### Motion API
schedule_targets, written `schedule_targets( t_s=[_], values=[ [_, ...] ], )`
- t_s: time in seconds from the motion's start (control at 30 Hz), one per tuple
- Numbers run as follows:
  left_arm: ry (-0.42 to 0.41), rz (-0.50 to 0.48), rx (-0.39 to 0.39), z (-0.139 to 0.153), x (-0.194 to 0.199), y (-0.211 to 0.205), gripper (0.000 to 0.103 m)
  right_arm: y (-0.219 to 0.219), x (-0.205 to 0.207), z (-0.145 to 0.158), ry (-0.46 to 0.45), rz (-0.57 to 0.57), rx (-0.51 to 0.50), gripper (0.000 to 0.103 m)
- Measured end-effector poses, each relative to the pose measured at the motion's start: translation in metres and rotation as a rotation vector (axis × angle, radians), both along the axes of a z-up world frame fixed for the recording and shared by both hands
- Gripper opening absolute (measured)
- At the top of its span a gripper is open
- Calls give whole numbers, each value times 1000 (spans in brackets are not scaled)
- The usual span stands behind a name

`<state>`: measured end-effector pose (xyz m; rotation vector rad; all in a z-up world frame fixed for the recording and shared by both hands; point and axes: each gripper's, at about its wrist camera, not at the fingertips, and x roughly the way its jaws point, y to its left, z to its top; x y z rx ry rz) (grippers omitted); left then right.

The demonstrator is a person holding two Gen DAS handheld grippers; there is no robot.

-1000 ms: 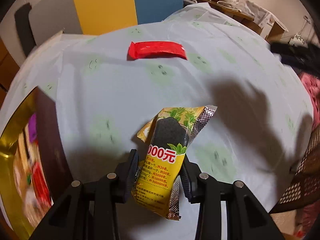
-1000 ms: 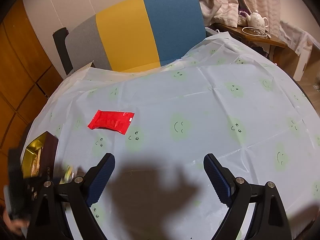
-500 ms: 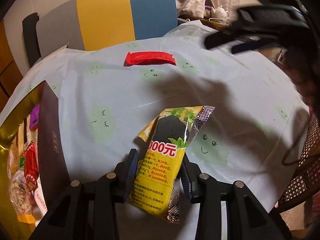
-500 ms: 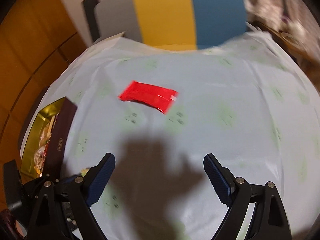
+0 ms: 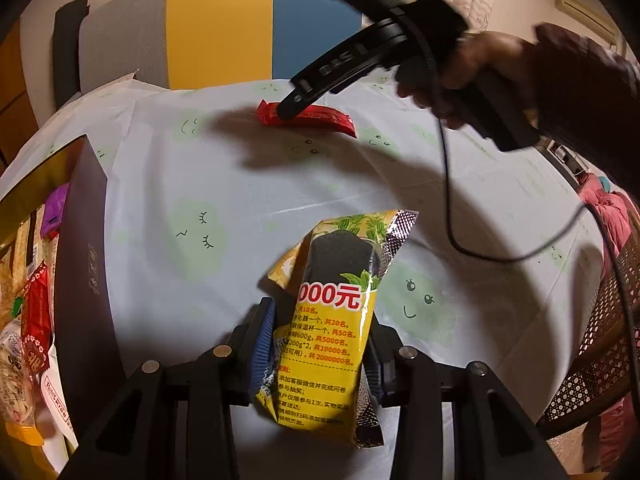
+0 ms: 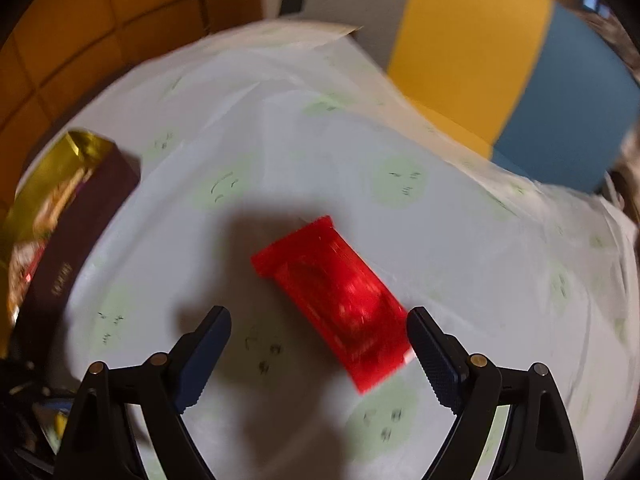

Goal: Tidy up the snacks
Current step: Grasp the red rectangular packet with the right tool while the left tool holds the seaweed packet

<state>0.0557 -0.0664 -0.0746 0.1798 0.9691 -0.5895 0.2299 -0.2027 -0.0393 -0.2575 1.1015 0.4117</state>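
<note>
A yellow snack packet (image 5: 334, 332) carries large white-on-red print reading "000元", with smaller red lines beneath listing prizes such as "共20名", "共50名", "共5000名" and "共10000名". Lettering on the dark box wall (image 5: 86, 280) and on the red packet (image 6: 340, 300) is too blurred to read.

table (image 5: 248, 184): pale cloth with green smiley faces | far: red snack packet (image 5: 316, 117) lying flat | left: gold-lined box (image 5: 86, 264) holding snacks

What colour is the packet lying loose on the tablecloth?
Bright red packet, clearest in the right wrist view.
</note>
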Motion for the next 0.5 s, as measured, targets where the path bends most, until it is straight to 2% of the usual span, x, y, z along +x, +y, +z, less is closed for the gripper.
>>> schedule_targets(
  t_s=[0.13, 0.2, 0.23, 0.27, 0.33, 0.37, 0.43, 0.5],
  values=[
    [-4, -2, -4, -1, -2, 0, 40, 5, 25, -15, 19, 27, -55, 90],
    [1, -1, -9, -1, -1, 1, 40, 4, 32, -18, 22, 5, -39, 88],
    [4, 1, -13, -1, -1, 1, 40, 3, 33, -21, 39, -2, -19, 83],
    [6, 2, -16, -2, -1, 2, 40, 3, 32, -24, 59, 0, -20, 65],
    [3, 1, -16, -1, 0, 2, 40, 4, 23, -25, 46, 2, -52, 50],
    [1, 1, -16, -2, 0, 2, 40, 3, 18, -24, 54, -2, -50, 47],
    [1, 5, -19, -1, -1, 3, 40, -4, 3, -21, 90, -33, -38, 46],
    [2, 7, -25, -2, -2, 4, 40, -8, -21, -23, 108, -58, -71, 46]
  ],
)
